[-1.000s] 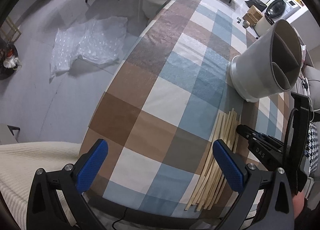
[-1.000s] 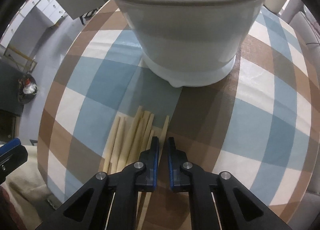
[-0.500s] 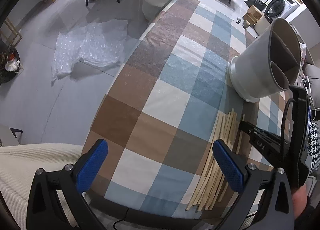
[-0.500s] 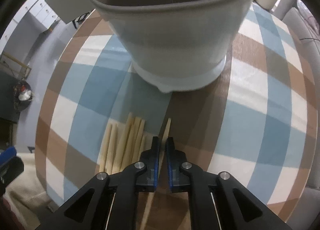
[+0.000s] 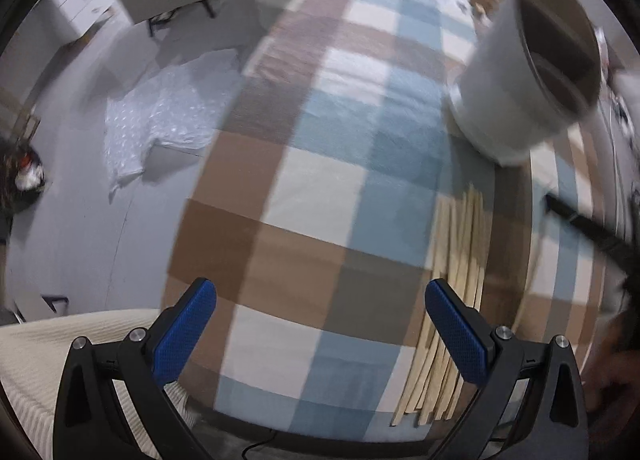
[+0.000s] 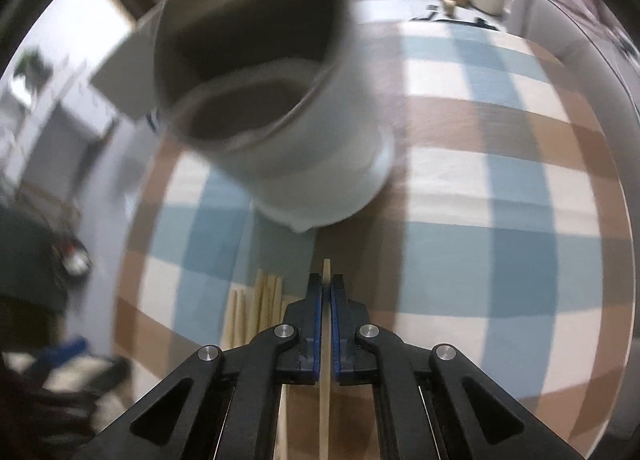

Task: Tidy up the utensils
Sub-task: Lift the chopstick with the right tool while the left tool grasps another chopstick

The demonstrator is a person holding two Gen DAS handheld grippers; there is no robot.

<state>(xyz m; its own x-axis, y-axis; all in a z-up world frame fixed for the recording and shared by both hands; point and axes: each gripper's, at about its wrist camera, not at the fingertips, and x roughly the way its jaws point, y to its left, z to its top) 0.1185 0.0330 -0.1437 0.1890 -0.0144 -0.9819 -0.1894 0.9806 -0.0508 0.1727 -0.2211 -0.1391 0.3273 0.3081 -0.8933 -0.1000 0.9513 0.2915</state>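
Now the right gripper [image 6: 325,296] has its blue fingers [image 6: 317,300] pinched almost together on a single pale wooden chopstick [image 6: 326,280], its tip poking out just past the pads and its shaft running back underneath between the black arms. It's one stick only, clear of the bundle! The rest of the chopsticks [image 5: 456,260] lie in a loose fan on the checked tablecloth [image 5: 320,187], near the front edge of the table, and the right wrist view shows a few of their ends just left of the held one.

Ahead sits the white utensil holder [image 6: 320,163], standing upright on the table with its mouth split into compartments by a divider; from the left wrist it's at the far right [image 5: 520,91], well beyond the bundle. It looks empty, though blur makes that hard to swear to.

Over on the other side, the left gripper [image 5: 320,336] hangs with its fingers spread wide and nothing between them, hovering above the cloth beside the bundle.

Where's the danger? That grip is thin, and the stick is held near one end, so a long tail hangs behind. I'd say it could pivot or slip in the pads on the way over. The tip could also catch the holder's rim or the divider and nudge the holder, or skid off and drop onto the table.
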